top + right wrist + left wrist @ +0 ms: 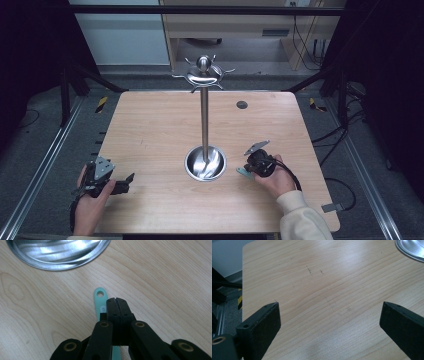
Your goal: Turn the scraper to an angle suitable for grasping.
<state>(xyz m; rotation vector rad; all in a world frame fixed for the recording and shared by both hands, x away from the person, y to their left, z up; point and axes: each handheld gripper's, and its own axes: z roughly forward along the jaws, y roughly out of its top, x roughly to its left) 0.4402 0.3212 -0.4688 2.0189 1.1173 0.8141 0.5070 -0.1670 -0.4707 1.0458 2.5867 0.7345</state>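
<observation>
From above, the person's 2 hands come in at the near edge of the wooden table [150, 130]. The left hand [90, 207] holds the left gripper [131, 178] at the near left corner, its jaws pointing right over bare wood. The right hand [277, 180] holds the right gripper [239, 169] right of center, pointed at the round dish-shaped base [205, 164] of a metal stand [204, 117]. A thin pole rises from that base to a ring of small hooks. A mint-green handle [243, 172] pokes out at the gripper's tip, between gripper and base.

In the left gripper view, the 2 black jaws stand wide apart at the bottom corners with nothing between them, only wood grain. The rim of the base [410, 248] shows at the upper right.

In the right gripper view, the right gripper [117, 300] has its jaws pressed together with no gap. The mint-green handle [100, 300] lies flat on the table just left of and partly under the closed jaws, its holed end toward the base [57, 252]. Whether the jaws actually pinch it cannot be told.
</observation>
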